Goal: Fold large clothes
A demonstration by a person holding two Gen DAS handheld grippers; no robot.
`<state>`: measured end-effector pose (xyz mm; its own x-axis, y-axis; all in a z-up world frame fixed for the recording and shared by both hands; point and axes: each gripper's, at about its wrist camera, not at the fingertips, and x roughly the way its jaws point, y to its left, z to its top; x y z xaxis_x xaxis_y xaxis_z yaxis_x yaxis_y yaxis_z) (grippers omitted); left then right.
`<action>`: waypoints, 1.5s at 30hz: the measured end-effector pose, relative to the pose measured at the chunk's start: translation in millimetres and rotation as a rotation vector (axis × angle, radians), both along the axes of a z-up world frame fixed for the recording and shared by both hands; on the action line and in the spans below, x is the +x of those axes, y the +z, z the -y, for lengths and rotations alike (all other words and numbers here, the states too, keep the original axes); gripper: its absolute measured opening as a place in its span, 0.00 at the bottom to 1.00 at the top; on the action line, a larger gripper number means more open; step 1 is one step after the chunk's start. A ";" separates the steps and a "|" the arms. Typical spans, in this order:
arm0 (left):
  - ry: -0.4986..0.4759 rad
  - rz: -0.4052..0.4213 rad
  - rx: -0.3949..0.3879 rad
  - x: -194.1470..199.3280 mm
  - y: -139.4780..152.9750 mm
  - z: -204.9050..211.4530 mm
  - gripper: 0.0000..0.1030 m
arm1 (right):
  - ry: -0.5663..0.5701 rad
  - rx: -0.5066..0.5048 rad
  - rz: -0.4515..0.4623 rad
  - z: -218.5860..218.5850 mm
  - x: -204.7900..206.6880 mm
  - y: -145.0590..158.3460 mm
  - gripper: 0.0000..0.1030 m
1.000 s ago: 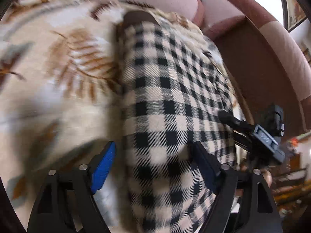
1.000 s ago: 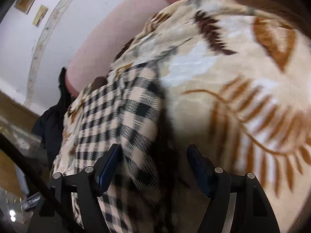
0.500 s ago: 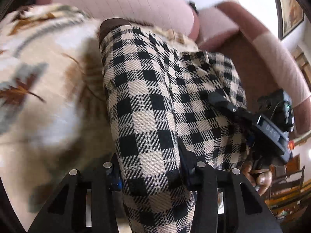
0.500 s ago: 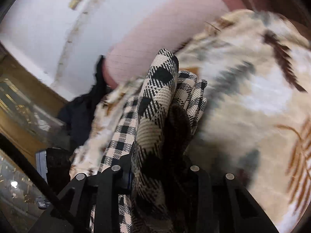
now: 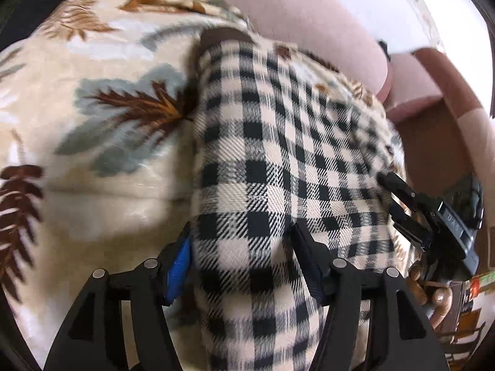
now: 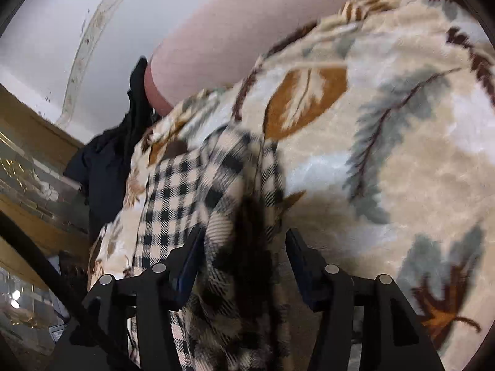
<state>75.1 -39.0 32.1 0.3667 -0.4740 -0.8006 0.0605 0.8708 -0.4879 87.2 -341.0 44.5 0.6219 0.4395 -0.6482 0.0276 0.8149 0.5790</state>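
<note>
The left tool (image 5: 241,241) has its jaws spread, the checked garment (image 5: 278,160) lying loose between them; the right tool (image 6: 244,247) is likewise released around a bunched edge of the same cloth. The garment lies in a long strip on the leaf-patterned blanket (image 5: 92,142) covering the pink sofa (image 5: 297,15). A fold seems just laid down. Next, I judge, both tools must clear the cloth and take fresh corners.
</note>
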 end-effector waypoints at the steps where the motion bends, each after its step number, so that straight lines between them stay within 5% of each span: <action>1: 0.010 0.028 -0.004 -8.2 8.5 -7.7 0.59 | -0.020 -0.014 0.022 2.4 -3.8 6.5 0.58; 5: 0.018 0.068 0.006 -30.2 24.0 -15.9 0.59 | -0.083 -0.082 0.130 4.5 -32.0 41.7 0.57; 9: -0.021 0.095 0.104 -51.8 17.3 -2.2 0.60 | 0.029 -0.074 0.174 -26.6 -41.2 56.1 0.40; 13: -0.027 0.093 0.136 -68.3 5.4 -2.8 0.62 | 0.098 -0.080 0.075 -46.5 -32.5 28.8 0.37; 17: -0.026 0.086 0.167 -74.6 -1.6 -2.5 0.71 | 0.051 -0.237 -0.093 -45.0 -22.2 -8.6 0.32; 20: -0.023 0.091 0.173 -78.2 0.6 -3.7 0.71 | 0.023 -0.269 -0.097 -43.2 -27.6 -9.6 0.44; 24: -0.020 0.122 0.204 -93.3 10.7 -8.1 0.71 | -0.008 -0.341 -0.050 -46.8 -45.3 3.4 0.44; 31: 0.034 0.146 0.251 -128.0 11.0 -23.6 0.71 | -0.012 -0.405 0.163 -75.0 -99.3 52.6 0.35; 39: 0.018 0.175 0.304 -150.6 11.5 -20.8 0.71 | -0.007 -0.519 -0.121 -85.3 -117.7 -3.9 0.35; 45: 0.083 0.323 0.451 -186.6 26.1 -20.7 0.71 | -0.083 -0.385 -0.149 -49.2 -157.4 -4.2 0.37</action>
<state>-111.4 -18.2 58.1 0.6488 -0.0693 -0.7578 0.0672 0.9972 -0.0336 -70.2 -291.8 40.3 0.5319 0.0996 -0.8409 0.1630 0.9624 0.2171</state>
